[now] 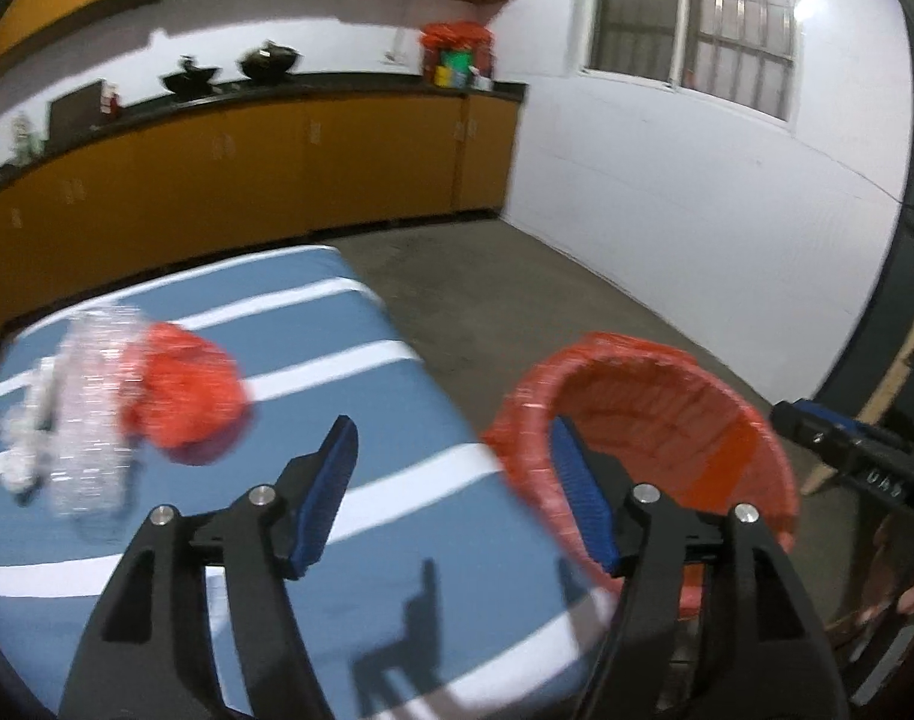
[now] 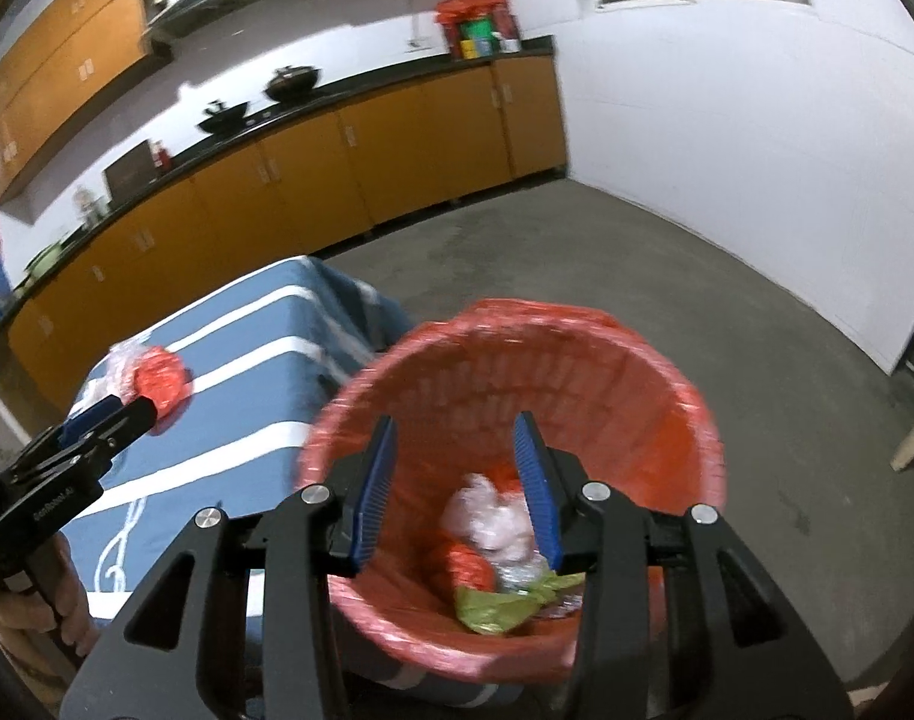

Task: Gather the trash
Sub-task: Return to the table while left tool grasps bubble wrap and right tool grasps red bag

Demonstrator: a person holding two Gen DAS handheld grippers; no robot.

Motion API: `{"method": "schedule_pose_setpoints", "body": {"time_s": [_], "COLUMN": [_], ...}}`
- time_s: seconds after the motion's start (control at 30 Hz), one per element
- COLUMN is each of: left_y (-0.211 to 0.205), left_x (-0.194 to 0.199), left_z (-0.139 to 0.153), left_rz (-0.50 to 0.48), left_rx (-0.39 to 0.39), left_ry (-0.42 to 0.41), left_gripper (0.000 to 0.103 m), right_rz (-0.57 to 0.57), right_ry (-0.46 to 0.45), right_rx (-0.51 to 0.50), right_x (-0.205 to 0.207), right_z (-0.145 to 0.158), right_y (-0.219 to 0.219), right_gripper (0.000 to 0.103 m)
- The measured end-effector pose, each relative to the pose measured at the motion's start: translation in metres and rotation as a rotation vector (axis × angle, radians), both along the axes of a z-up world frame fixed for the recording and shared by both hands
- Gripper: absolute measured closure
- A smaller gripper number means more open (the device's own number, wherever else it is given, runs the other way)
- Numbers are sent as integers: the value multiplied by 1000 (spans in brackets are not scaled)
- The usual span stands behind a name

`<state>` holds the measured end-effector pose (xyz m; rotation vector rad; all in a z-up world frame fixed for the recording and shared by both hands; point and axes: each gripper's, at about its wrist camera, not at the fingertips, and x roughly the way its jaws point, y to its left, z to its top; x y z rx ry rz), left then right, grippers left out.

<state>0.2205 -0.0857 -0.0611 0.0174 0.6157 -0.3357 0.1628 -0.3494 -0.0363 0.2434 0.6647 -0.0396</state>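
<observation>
— How far along was it?
— Some trash [image 2: 493, 546] lay in the red bin [image 2: 667, 396]; a bottle [image 1: 91, 396] and red wrapper [image 1: 187, 396] remained on the desk [image 1: 397, 588].
— The tools?
— Left hand-held gripper [image 1: 457, 486] and right hand-held gripper [image 2: 460, 486] both gaped, empty.

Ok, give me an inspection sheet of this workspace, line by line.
Surface: blue striped cloth on a table.
Job's things: red-lined bin holds mixed trash; red bag and clear crumpled plastic lie on the cloth.
Clutter: nothing seen.
Grippers: left gripper open, empty, above the cloth edge; right gripper open, empty, above the bin.
Cables: nothing seen.
Surroundings: orange cabinets, dark counter with woks, window, concrete floor.
</observation>
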Motion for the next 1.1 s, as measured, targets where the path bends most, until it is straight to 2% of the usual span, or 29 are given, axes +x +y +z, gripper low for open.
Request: {"method": "schedule_pose_setpoints", "body": {"time_s": [0.33,0.57,0.67,0.83,1.1], "left_y": [117,210,238,252,214], "left_x": [-14,-26,-29,-21,41], "left_z": [-6,-9,-9,-10,-19], "left_rz": [259,458,509,508,392], "left_rx": [79,75,62,11,-23], "left_ry": [-35,-42,-45,-31,26], "left_gripper": [35,34,33,32,32], "right_rz": [233,387,445,482,402], "right_ry": [-14,-42,-52,-41,3], "right_rx": [-2,-10,-25,-54,-81], "right_x": [35,59,67,78,88], "right_z": [10,17,17,9,-7], "right_y": [101,183,218,256,241], "right_gripper": [61,61,61,61,61]}}
